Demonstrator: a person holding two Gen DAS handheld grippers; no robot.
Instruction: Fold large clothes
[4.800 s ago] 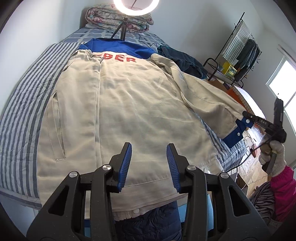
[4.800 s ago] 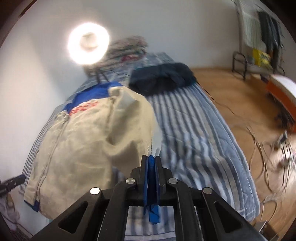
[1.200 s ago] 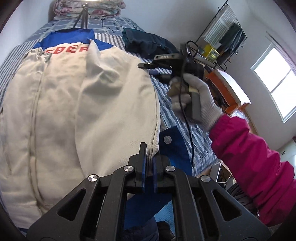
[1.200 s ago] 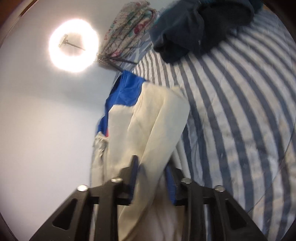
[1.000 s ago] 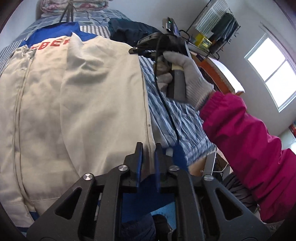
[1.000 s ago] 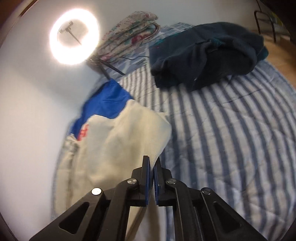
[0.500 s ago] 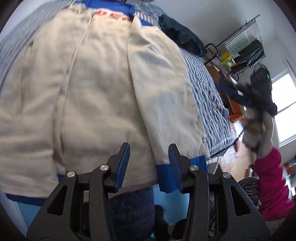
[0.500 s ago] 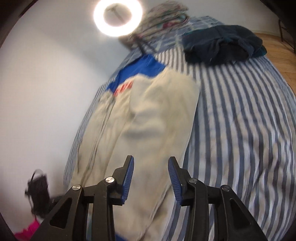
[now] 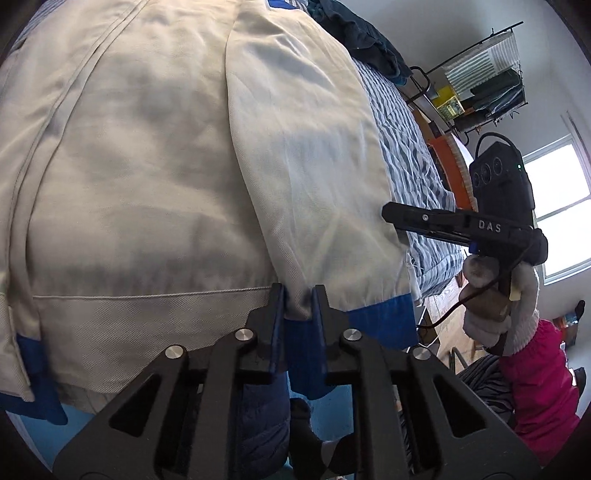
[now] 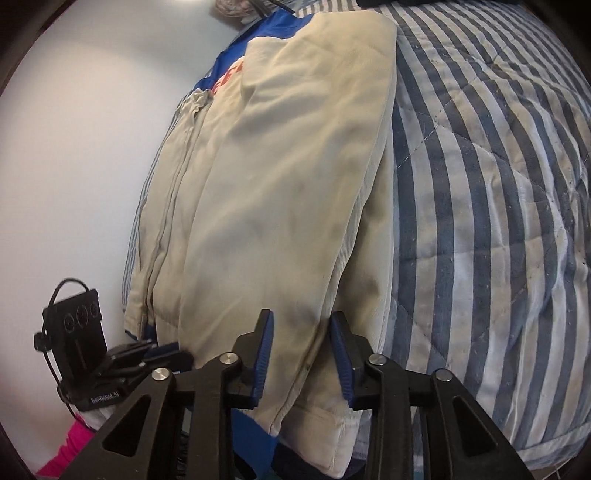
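A large cream jacket with blue trim lies flat on the striped bed, its right side and sleeve folded over the body. It also shows in the right wrist view. My left gripper has its jaws narrowed around the sleeve's blue cuff at the hem, with a small gap still between them. My right gripper is open, its jaws on either side of the folded right edge near the hem; it also shows in the left wrist view.
The blue-and-white striped bedspread stretches to the right of the jacket. A dark garment lies at the bed's far end. A metal rack and a window are at the right. A white wall borders the bed.
Both grippers moved down close to the jacket's hem. My left jaws narrowed around the sleeve cuff. My right gripper stayed open and came to the folded right edge.
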